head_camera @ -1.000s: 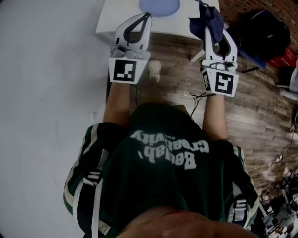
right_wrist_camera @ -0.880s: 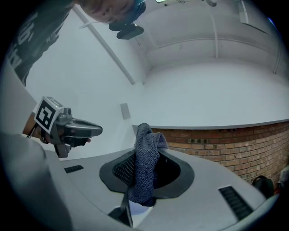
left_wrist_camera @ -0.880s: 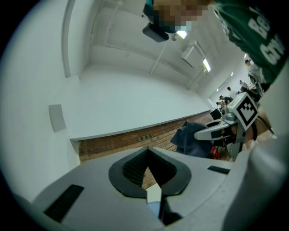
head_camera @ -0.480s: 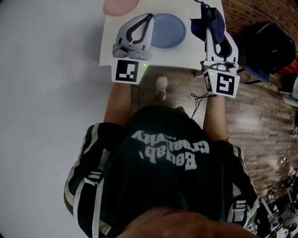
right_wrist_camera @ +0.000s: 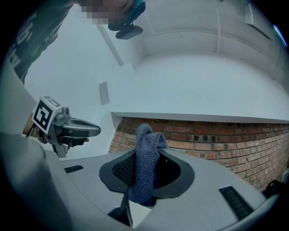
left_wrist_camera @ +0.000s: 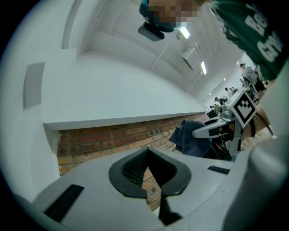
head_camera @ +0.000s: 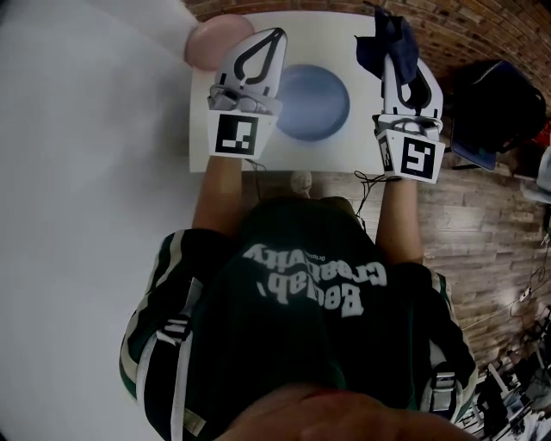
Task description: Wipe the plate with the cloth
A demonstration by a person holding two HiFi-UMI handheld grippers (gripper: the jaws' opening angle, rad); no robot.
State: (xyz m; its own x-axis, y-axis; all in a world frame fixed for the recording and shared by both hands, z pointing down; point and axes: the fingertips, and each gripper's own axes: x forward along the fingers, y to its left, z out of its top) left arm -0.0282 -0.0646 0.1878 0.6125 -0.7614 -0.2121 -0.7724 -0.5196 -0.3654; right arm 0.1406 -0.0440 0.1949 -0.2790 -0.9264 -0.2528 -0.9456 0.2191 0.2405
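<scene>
Up against a brick wall (head_camera: 482,21): a small white table (head_camera: 366,146), with a wood floor (head_camera: 482,224) to the right and a black bag (head_camera: 495,90) on it. On the table, in the middle, a round blue plate (head_camera: 317,102), in plain sight between the two grippers. At the far left corner, something round and pink (head_camera: 215,39), partly hidden behind the left gripper (head_camera: 273,36). Left gripper just beside the plate's left edge, jaws pressed together at the tips, holding nothing. Right gripper (head_camera: 387,53) by the table's right edge, near the plate but not over it, jaws squeezed on a dark blue cloth (head_camera: 387,34) that sticks out past the tips in a bunch. Only from the head view: the plate, the table top and the pink thing. Only from the right gripper view: the cloth's fuzzy weave pinched between the dark pads (right_wrist_camera: 118,173), with a tail hanging down below. From each gripper view: the other gripper off to the side, and the brick wall under a white ledge (right_wrist_camera: 203,118)
</scene>
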